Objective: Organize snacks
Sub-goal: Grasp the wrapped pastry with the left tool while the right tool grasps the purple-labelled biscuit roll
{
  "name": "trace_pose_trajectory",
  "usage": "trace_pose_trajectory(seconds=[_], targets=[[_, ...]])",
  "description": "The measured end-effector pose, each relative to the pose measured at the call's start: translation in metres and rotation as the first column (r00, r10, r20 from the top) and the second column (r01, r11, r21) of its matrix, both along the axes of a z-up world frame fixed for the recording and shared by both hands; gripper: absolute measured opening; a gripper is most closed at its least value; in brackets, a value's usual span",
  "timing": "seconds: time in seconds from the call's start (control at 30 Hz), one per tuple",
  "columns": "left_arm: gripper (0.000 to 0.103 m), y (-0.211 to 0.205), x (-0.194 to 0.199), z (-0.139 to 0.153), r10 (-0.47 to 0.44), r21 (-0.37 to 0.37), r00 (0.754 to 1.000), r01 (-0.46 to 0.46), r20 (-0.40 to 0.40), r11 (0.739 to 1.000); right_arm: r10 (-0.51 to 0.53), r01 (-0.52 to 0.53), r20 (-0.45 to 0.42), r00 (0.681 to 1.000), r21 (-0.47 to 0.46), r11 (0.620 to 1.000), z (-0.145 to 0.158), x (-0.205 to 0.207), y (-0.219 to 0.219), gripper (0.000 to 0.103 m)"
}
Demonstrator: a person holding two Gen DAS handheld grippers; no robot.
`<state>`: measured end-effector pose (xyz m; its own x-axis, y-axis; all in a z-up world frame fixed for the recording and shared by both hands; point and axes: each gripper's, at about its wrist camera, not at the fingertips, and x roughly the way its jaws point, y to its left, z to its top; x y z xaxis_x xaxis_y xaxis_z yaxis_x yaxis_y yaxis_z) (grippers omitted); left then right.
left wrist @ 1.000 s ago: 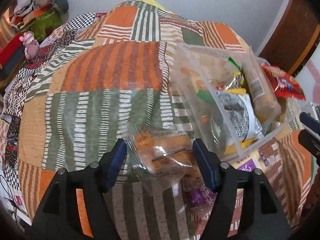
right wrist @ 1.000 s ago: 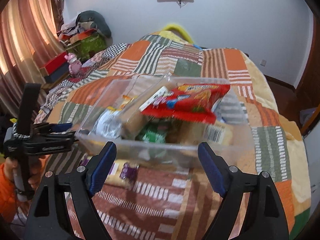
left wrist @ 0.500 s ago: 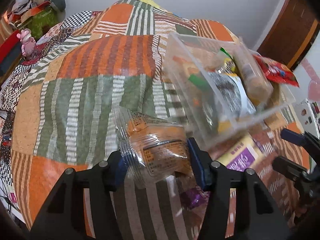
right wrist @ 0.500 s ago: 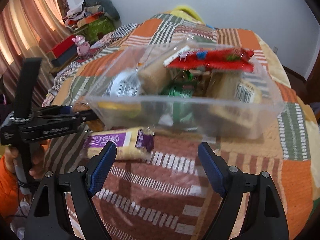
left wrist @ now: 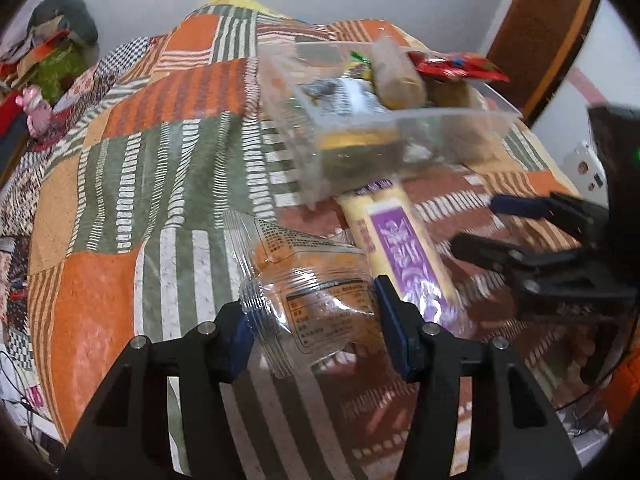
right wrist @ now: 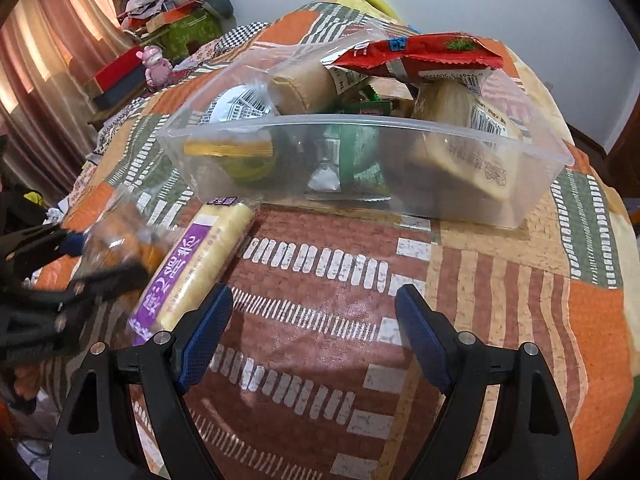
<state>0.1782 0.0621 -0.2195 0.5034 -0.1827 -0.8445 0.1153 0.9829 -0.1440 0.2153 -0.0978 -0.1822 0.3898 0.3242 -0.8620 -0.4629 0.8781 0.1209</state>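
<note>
My left gripper [left wrist: 316, 320] is shut on a clear-wrapped orange snack pack [left wrist: 316, 292] and holds it just above the bed quilt; the pack also shows blurred in the right wrist view [right wrist: 120, 240]. A clear plastic bin [right wrist: 400, 168] with several snacks and a red packet [right wrist: 416, 56] on top sits on the quilt; it also shows in the left wrist view [left wrist: 440, 132]. A yellow roll with a purple label [right wrist: 196, 268] lies in front of the bin, also seen in the left wrist view [left wrist: 404, 248]. My right gripper [right wrist: 312, 332] is open and empty, low over the quilt beside the roll.
The patchwork quilt [right wrist: 500, 300] covers the whole bed. A pink toy [right wrist: 154, 66], a red box [right wrist: 116, 76] and piled clothes [right wrist: 180, 0] sit at the far left by a curtain. A wooden door [left wrist: 540, 32] stands at the right.
My left gripper closed on the orange snack pack and lifted it, swinging right toward the roll. My right gripper dropped lower and closer to the quilt in front of the bin.
</note>
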Motion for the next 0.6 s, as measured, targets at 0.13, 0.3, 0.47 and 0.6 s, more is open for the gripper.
trace_pose_trajectory(seconds=[0.13,0.3,0.47,0.6], targets=[[0.055,-0.006,-0.01,0.006,-0.004,0.018,1.0,0.004,0.021,1.0,-0.006,0.006,0.012,1.0,0.015,1.0,0.008,-0.001,0.004,0.081],[0.055,0.014,-0.016,0.013,0.05,0.013,0.998,-0.05,0.03,0.999,0.027,-0.028,0.028,0.999,0.039,0.999,0.017,-0.006,0.017,0.081],[0.055,0.041,-0.025,0.018,0.111,0.011,0.993,-0.112,0.045,0.994,0.072,-0.072,0.011,0.997,0.026,0.997,0.009,-0.007,0.042,0.081],[0.055,0.058,-0.032,0.019,0.142,0.008,0.989,-0.142,0.048,0.99,0.088,-0.088,-0.012,0.996,-0.007,0.996,-0.003,-0.005,0.063,0.081]])
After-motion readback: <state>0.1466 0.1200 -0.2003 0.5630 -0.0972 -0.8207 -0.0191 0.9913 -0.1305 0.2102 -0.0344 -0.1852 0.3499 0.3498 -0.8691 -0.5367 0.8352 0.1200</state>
